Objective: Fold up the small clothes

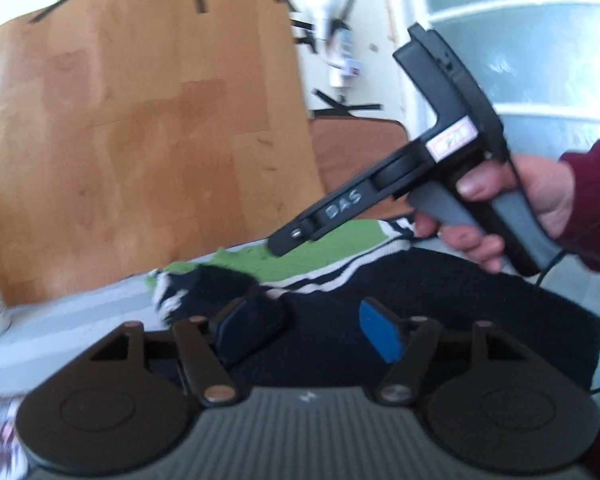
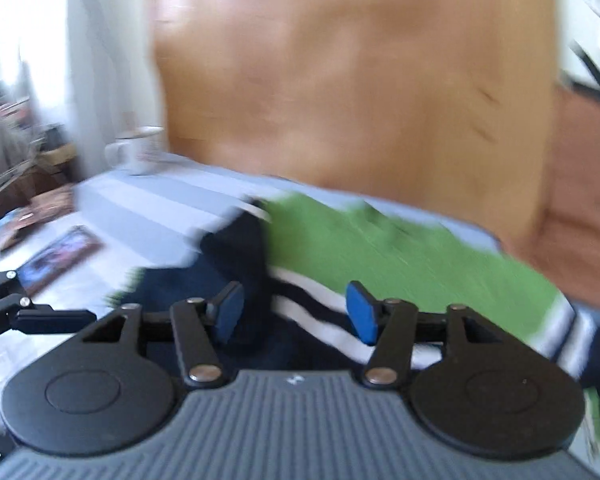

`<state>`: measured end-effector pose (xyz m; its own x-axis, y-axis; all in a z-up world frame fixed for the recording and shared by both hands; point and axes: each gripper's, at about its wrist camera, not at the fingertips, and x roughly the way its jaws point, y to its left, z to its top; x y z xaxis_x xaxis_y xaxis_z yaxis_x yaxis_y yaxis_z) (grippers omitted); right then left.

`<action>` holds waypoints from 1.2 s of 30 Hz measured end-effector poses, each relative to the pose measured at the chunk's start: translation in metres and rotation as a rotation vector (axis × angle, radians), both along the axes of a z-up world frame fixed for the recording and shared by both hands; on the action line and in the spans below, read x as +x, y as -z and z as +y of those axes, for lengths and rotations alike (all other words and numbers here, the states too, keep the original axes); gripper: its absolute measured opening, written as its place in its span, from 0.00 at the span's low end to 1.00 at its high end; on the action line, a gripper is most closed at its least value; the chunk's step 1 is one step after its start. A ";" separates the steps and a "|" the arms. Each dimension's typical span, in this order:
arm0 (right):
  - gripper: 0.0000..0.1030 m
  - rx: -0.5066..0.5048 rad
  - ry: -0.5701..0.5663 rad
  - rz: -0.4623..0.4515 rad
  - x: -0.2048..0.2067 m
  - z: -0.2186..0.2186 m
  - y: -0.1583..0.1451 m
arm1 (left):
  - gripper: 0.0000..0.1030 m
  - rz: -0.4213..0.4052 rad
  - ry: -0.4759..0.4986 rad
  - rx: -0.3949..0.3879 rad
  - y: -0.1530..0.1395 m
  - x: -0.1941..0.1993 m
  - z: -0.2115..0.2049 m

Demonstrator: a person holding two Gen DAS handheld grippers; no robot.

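On striped tablecloth, garment lies beneath both spread claws.

"DAS" handwritten on black arm of right tool; red-bordered sticker above it unreadable.

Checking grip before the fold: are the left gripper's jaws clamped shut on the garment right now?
No, the left gripper has its jaws spread wide apart over the dark garment, with open space between the pads.

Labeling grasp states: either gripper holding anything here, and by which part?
Nothing is held. The left gripper and right gripper both have jaws apart, over the navy, white and green garment with no fabric pinched between the pads.
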<state>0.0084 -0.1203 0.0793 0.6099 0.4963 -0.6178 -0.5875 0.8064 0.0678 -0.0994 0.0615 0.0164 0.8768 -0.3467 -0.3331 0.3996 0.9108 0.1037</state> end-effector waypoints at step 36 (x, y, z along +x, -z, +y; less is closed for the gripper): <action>0.05 -0.059 0.061 0.125 0.084 -0.027 0.048 | 0.10 0.503 -0.433 -0.377 0.030 0.258 0.061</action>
<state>0.0919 -0.1475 0.0310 0.5543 0.4210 -0.7180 -0.5268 0.8453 0.0890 0.1590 0.1227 -0.0134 0.7341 -0.1757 -0.6560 -0.0846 0.9348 -0.3450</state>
